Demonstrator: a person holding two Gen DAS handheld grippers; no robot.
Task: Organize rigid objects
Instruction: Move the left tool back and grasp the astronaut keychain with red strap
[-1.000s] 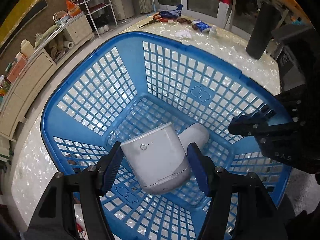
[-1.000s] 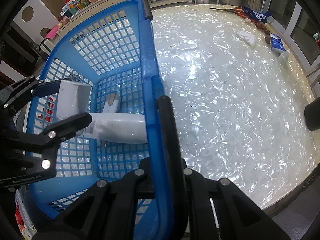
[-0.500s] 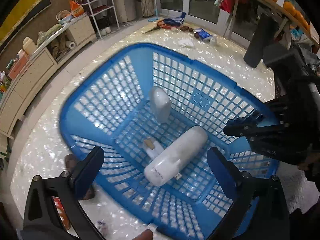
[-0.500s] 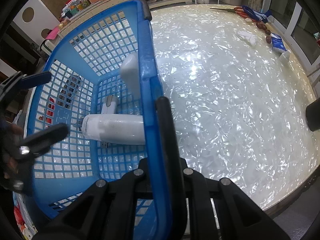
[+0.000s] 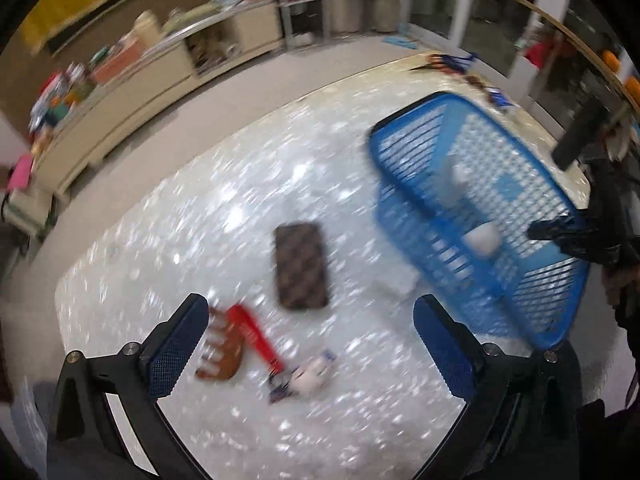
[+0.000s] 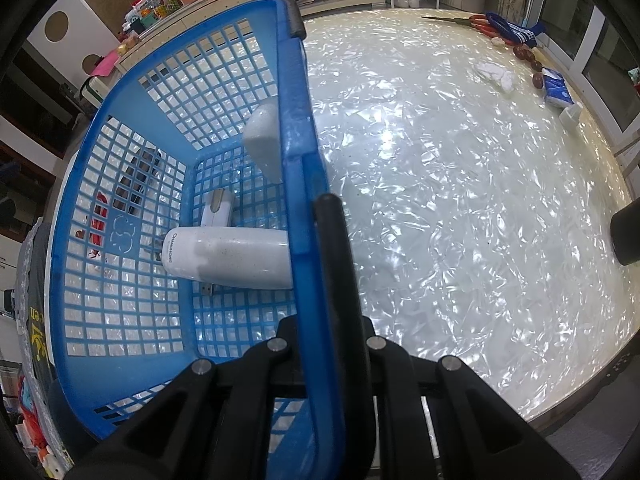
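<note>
My left tool (image 5: pixel 308 344) is hanging wide and empty over the case (image 5: pixel 301 266) on the surface (image 5: pixel 192 216). My right tool (image 6: pixel 320 240) is clamping the basket (image 6: pixel 298 128) rim; if that grip slips, the basket could tip and spill its load.

**Left gripper lets go and swings off the basket**

A second ago the left gripper (image 5: pixel 308 344) has its blue pads against a white box-shaped device low inside the blue basket (image 5: pixel 520 280). Now its jaws stand wide apart with nothing between them, and its blurred view faces the pearly table (image 5: pixel 224 216) beside the basket, over a brown patterned case (image 5: pixel 301 266) and a red tool (image 5: pixel 256 336). That white device (image 6: pixel 266 140) now leans against the basket's wall near the rim.
</note>
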